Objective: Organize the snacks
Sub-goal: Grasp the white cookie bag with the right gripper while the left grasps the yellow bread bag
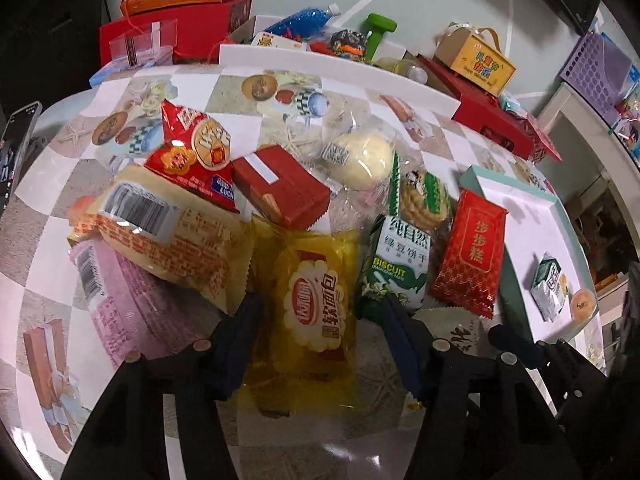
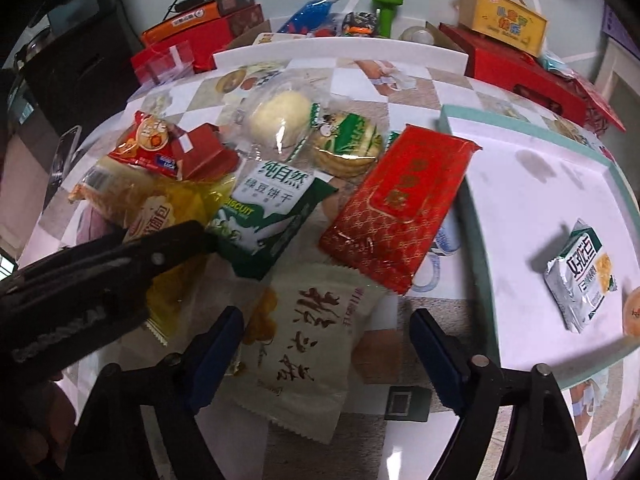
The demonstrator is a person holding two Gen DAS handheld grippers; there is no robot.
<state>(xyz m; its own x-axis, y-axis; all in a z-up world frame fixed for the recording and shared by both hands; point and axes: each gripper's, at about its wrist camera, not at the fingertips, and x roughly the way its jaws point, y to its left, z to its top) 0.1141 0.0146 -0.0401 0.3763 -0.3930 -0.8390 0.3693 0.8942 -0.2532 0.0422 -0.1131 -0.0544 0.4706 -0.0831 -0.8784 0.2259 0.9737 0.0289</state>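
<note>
Both grippers hang over the snack pile on the checkered tablecloth (image 1: 44, 216). The left gripper (image 1: 320, 332) has its jaws on either side of the yellow bread packet (image 1: 316, 312); they seem not yet pressing, though the view is too warped to be sure. The right gripper (image 2: 326, 344) straddles the cream pastry packet (image 2: 312, 328), released, with clear gaps at both pads.

Better to close on the packet's middle, not on its crimped edge.

The white tray (image 2: 532, 200) lies just right of the pile; beside the grey biscuit pack (image 2: 580, 276) there is much free room. The red packet (image 2: 392, 204) overlaps the tray's teal rim.
</note>
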